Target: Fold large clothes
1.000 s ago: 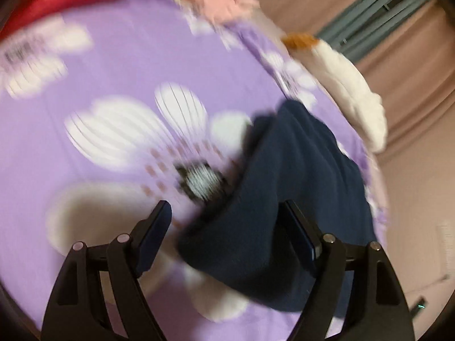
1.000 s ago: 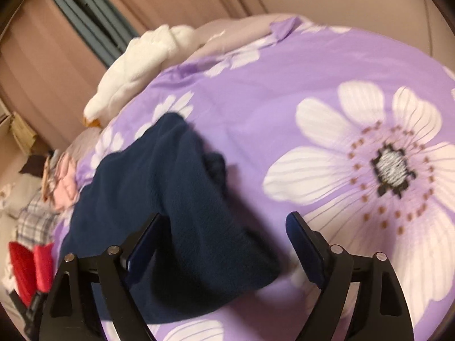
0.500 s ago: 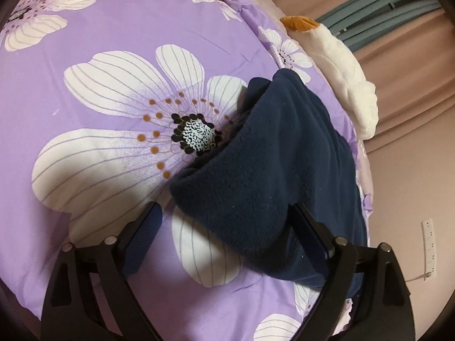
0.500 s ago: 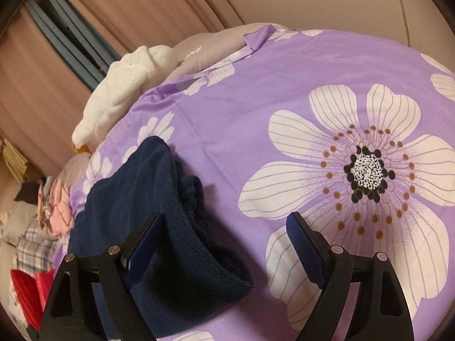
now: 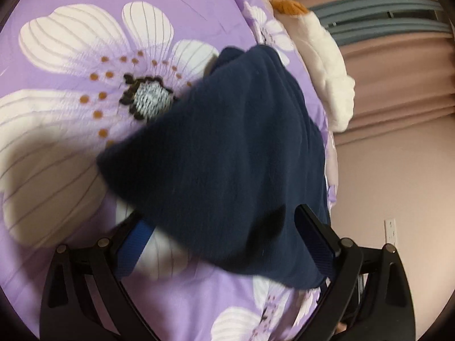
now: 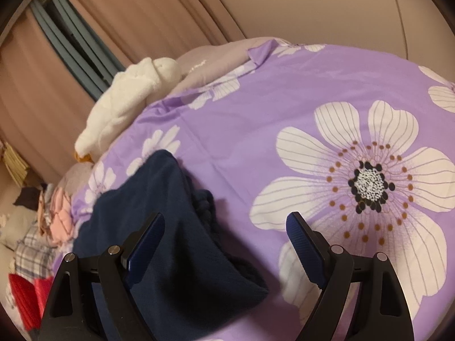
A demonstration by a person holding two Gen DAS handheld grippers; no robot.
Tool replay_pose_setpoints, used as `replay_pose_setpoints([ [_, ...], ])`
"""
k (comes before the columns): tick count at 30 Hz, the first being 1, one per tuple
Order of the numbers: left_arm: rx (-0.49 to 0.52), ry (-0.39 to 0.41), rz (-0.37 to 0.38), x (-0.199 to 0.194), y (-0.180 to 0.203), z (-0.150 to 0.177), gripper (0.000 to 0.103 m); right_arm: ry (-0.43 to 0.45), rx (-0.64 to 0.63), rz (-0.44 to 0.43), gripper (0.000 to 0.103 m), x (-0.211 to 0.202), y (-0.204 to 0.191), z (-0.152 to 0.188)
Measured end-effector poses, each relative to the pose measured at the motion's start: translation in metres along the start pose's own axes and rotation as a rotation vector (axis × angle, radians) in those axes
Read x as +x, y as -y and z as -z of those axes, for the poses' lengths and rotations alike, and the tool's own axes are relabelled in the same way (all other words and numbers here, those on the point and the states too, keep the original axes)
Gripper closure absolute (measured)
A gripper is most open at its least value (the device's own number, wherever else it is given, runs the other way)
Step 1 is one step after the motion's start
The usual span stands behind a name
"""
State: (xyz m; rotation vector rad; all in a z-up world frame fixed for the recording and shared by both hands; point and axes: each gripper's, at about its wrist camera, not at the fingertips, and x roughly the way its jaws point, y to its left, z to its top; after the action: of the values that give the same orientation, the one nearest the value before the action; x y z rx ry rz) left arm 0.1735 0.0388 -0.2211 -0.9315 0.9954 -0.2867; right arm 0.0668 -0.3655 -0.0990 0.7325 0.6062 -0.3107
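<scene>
A dark navy fleece garment lies bunched on a purple bed cover with big white flowers. My left gripper is open, its jaws wide apart on either side of the garment's near edge, close above it. In the right wrist view the same garment lies at the lower left. My right gripper is open and empty, its left finger over the cloth, its right finger over the bare cover.
A white plush toy lies at the bed's far edge by pink curtains. A pile of pink, plaid and red clothes sits at the left. A wall socket is on the wall beside the bed.
My left gripper has moved forward and down over the navy garment, which now fills the space between its jaws. My right gripper has drawn back slightly; both stay open.
</scene>
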Motion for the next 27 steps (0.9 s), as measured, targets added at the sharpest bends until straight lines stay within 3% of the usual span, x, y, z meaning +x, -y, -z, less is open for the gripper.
replay_pose_setpoints([
  [6, 0.087, 0.120, -0.108, 0.019, 0.019, -0.012, 0.011, 0.031, -0.032, -0.032, 0.016, -0.006, -0.019, 0.002],
  [9, 0.121, 0.149, -0.144, 0.022, 0.021, -0.010, 0.024, 0.073, -0.097, -0.046, 0.016, -0.011, -0.034, 0.006],
  [12, 0.094, 0.128, -0.101, 0.022, 0.016, -0.014, 0.040, 0.133, -0.218, -0.068, 0.017, -0.017, -0.062, 0.012],
  [15, 0.087, 0.122, -0.094, 0.021, 0.016, -0.016, 0.044, 0.158, -0.364, -0.111, 0.027, -0.019, -0.097, 0.024],
  [17, 0.132, 0.148, -0.126, 0.019, 0.024, -0.011, 0.045, 0.105, -0.454, -0.168, 0.041, -0.011, -0.118, 0.035],
  [18, 0.173, 0.168, -0.155, 0.019, 0.030, -0.008, 0.045, 0.068, -0.487, -0.185, 0.044, -0.003, -0.125, 0.041],
  [19, 0.227, 0.191, -0.190, 0.019, 0.036, -0.004, 0.045, 0.023, -0.517, -0.182, 0.048, 0.009, -0.130, 0.049],
  [21, 0.286, 0.217, -0.228, 0.020, 0.043, -0.001, 0.044, -0.120, -0.557, -0.059, 0.058, 0.051, -0.134, 0.071],
  [22, 0.287, 0.213, -0.229, 0.021, 0.043, -0.001, 0.043, -0.151, -0.576, -0.001, 0.062, 0.066, -0.131, 0.080],
  [24, 0.260, 0.193, -0.227, 0.023, 0.037, -0.007, 0.041, -0.063, -0.649, 0.036, 0.062, 0.066, -0.133, 0.093],
  [27, 0.188, 0.150, -0.192, 0.024, 0.026, -0.017, 0.034, -0.075, -0.648, 0.028, 0.062, 0.064, -0.131, 0.088],
])
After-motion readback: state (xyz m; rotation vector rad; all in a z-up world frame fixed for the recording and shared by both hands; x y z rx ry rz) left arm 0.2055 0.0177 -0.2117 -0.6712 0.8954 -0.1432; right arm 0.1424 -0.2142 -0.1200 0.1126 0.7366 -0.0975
